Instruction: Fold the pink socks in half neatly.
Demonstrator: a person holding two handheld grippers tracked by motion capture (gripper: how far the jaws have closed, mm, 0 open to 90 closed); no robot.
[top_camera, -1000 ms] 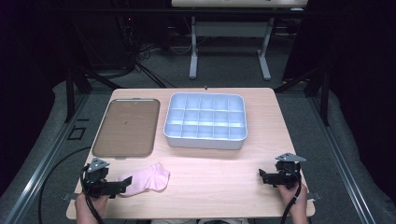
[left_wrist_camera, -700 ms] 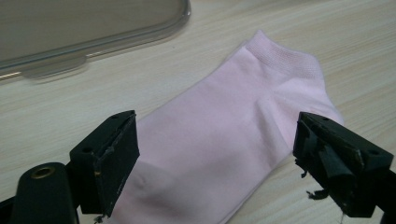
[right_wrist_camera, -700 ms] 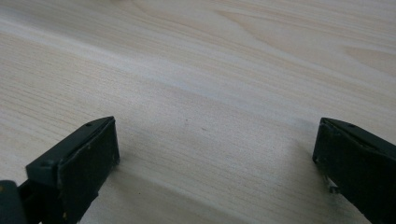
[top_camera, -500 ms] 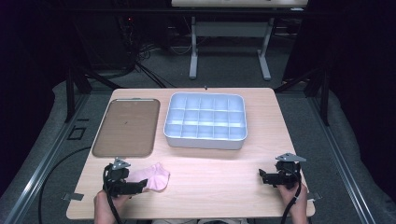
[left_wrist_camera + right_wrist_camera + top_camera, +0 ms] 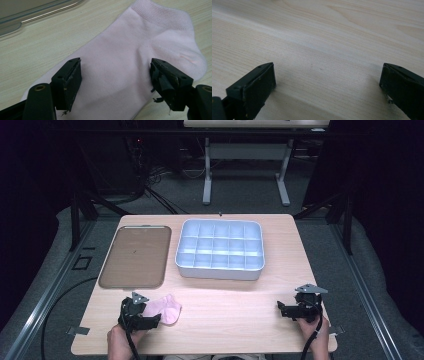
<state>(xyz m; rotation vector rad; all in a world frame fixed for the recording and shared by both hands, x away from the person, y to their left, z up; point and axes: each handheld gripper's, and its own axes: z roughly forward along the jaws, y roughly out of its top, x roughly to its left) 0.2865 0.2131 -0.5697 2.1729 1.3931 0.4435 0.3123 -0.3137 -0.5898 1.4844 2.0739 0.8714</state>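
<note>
A pale pink ankle sock (image 5: 169,308) lies flat near the table's front left corner, and fills much of the left gripper view as sock (image 5: 130,60). My left gripper (image 5: 154,319) hovers low over the sock's toe end, its black jaws straddling the fabric; the left gripper (image 5: 116,82) has just been closing, with the sock between the jaws but a gap still on both sides. My right gripper (image 5: 281,309) rests near the front right corner; in the right gripper view the right gripper (image 5: 327,85) stands wide open over bare wood.
A brown flat tray (image 5: 134,256) lies at the back left. A white compartment box (image 5: 220,251) with several empty cells stands behind the middle. A corner of the tray's rim (image 5: 15,21) lies beyond the sock. The table's front edge is close to both hands.
My left gripper has moved right, over the sock, and has sunk toward it, its jaws narrowing around the fabric. The right gripper has stayed where it was.
</note>
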